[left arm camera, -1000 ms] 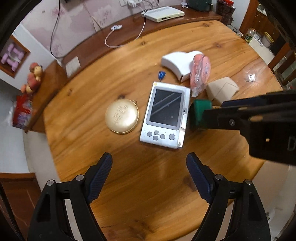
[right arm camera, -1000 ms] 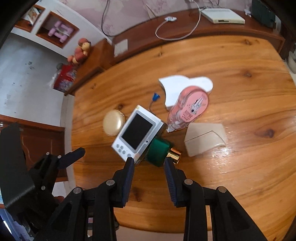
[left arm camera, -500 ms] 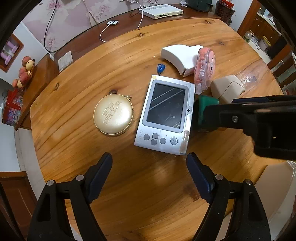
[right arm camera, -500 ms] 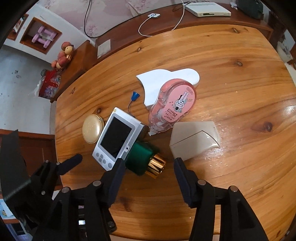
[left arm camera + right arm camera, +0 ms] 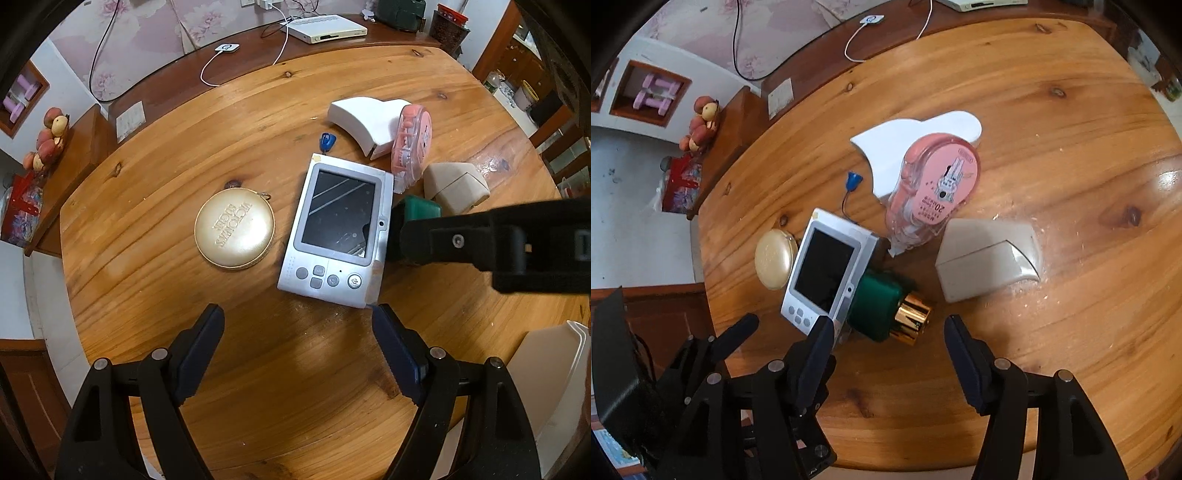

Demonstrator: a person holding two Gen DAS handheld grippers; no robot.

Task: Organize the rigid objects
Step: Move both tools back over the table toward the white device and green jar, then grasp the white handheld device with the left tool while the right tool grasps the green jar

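A green bottle with a gold cap lies on its side on the round wooden table, against the right edge of a silver handheld device. My right gripper hovers just in front of the bottle; its jaws are opening and nothing is pressed between them. A round gold compact lies left of the device. My left gripper stands open over bare wood near the device's lower edge. In the left wrist view the right gripper's body hides most of the green bottle.
A pink correction-tape dispenser leans on a white curved block. A beige box lies to the right, a small blue charm behind the device. A dark sideboard with a white set-top box and cables runs behind the table.
The right gripper's fingers spread apart from the green bottle, which now lies on the table beside the device. Both views shifted slightly; the left gripper's opening stayed the same.
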